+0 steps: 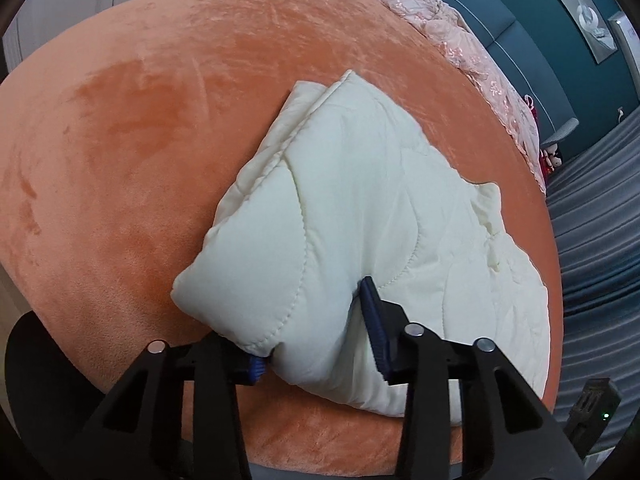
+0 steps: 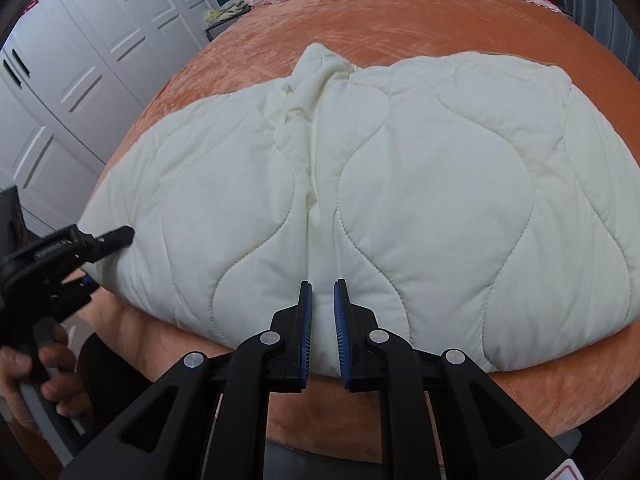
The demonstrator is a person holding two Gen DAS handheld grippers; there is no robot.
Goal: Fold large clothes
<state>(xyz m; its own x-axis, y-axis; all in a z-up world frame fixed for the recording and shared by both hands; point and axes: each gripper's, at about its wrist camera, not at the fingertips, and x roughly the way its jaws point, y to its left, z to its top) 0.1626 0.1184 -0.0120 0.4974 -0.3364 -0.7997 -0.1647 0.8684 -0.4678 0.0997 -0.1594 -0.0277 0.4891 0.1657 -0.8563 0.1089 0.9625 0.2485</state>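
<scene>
Left gripper (image 1: 320, 332): jaws spread wide around a folded corner of the cream quilted padded jacket (image 1: 360, 216), blue pads (image 1: 374, 328) touching fabric on both sides but not clamped down, so open. Right gripper (image 2: 323, 328): jaws narrowed to a slim gap over the jacket's near hem, at the centre seam; a ridge of fabric sits between the pads, can't tell if it's actually pinched. Right view also shows the left gripper at the jacket's left edge, person's hand (image 2: 36, 372) on its handle. Jacket lies folded and flat on the orange plush bed cover (image 1: 140, 120), near the bed's front edge. Pink lace bedding (image 1: 452, 36) is bunched at the far end of the bed, well apart from the jacket. White panelled wardrobe doors (image 2: 92, 60) stand left of the bed.
</scene>
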